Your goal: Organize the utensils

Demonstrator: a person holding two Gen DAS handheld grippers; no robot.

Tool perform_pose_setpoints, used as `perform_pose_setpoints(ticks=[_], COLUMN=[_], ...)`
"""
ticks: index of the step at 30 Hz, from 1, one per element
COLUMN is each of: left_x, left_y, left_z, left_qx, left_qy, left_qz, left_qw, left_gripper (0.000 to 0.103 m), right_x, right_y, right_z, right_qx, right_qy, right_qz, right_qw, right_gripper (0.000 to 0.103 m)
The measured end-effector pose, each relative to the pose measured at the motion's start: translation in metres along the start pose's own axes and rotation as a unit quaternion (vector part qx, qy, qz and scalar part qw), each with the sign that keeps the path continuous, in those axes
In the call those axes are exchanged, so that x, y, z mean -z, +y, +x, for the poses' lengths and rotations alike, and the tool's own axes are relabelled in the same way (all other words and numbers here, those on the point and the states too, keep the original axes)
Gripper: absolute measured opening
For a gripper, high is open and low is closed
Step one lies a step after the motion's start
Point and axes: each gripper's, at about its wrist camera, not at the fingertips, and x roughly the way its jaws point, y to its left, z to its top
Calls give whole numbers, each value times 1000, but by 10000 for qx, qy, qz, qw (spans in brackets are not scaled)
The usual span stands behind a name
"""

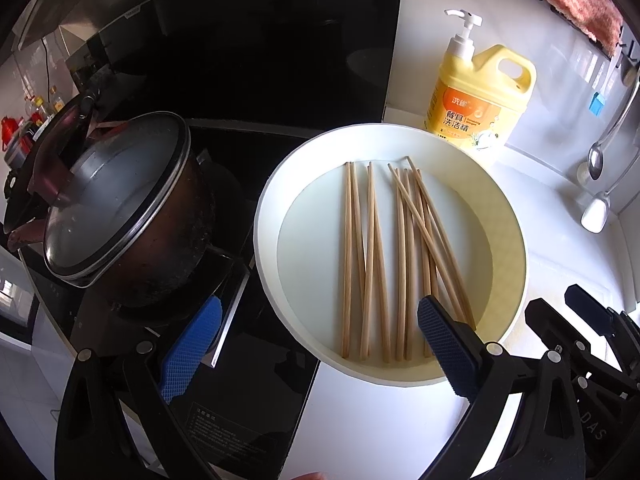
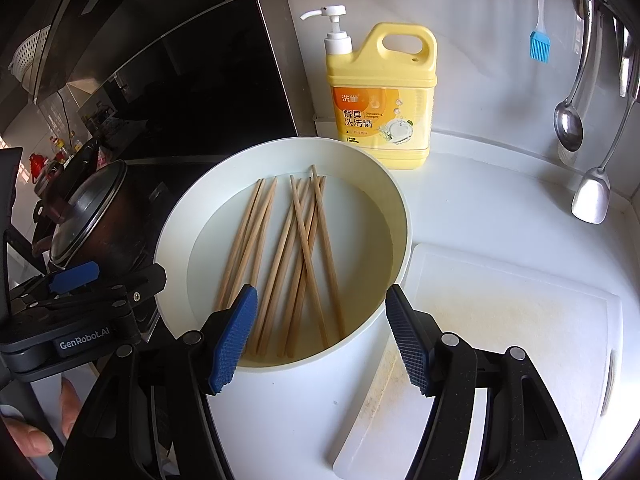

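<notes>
On the worktop (image 2: 480, 200) beside the stove: a white basin (image 2: 402, 216) holds all the wooden chopsticks (image 2: 296, 256) I can see
Chopsticks: lying flat on the basin floor, thin ends toward the detergent bottle (image 2: 384, 92); the group nearer the pot (image 1: 120, 208) is roughly parallel, the other group crosses over itself in a loose tangle
Left tongs (image 1: 316, 344): spread wide, holding nothing, one pad over the stove edge and the other hanging above the thick ends of the tangled group
Right tongs (image 2: 322, 340): also spread wide and empty (I see them straddling the near rim of the basin)
Stage: I cannot say whether these sticks await sorting or have been gathered here; they are loose in the basin either way
My judgement on handling: if I lift them, I would pinch near the thick ends, where the sticks bunch closest, and come in along their length so the pads close across them; the crossed ones may drag a neighbour up, so a slow lift seems wise
Risk: round, smooth sticks could roll out of a shallow pinch
</notes>
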Motion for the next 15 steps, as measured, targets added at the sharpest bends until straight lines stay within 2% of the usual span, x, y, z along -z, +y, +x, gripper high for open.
perform_pose_setpoints(ticks=[15], left_x=[-3], left_y=[-6], left_z=[15], left_qx=[-6], left_qy=[141], left_qz=[141], left_qw=[9998], left_gripper=[97], right_x=[0], right_y=[-5], right_z=[6], right_qx=[-67], right_qy=[80], right_qz=[52], right_qw=[9999], right_gripper=[64])
